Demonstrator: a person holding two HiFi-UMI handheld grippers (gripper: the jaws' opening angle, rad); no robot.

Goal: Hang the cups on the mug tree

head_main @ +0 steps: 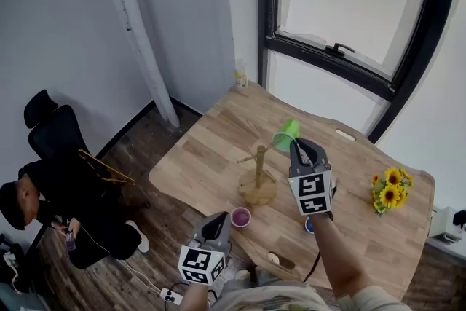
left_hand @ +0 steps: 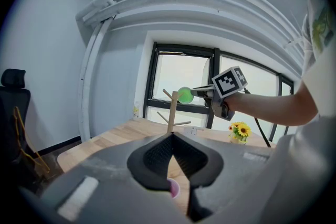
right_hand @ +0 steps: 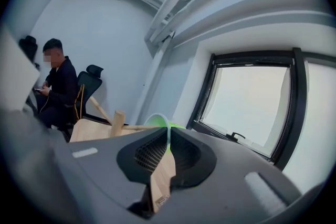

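A wooden mug tree (head_main: 258, 172) stands mid-table with bare pegs. My right gripper (head_main: 294, 145) is shut on the rim of a green cup (head_main: 286, 134), held in the air just right of the tree's top. In the right gripper view the green cup (right_hand: 156, 119) sits at the fingertips, with a peg of the tree (right_hand: 118, 122) just left of it. A purple cup (head_main: 240, 217) stands on the table in front of the tree. My left gripper (head_main: 218, 219) hovers shut and empty near the front edge, just left of the purple cup. A blue cup (head_main: 309, 226) is mostly hidden behind my right arm.
A pot of sunflowers (head_main: 389, 191) stands at the table's right end. A small bottle (head_main: 239, 76) sits at the far corner by the window. A person sits on a black chair (head_main: 54, 129) on the floor to the left, off the table.
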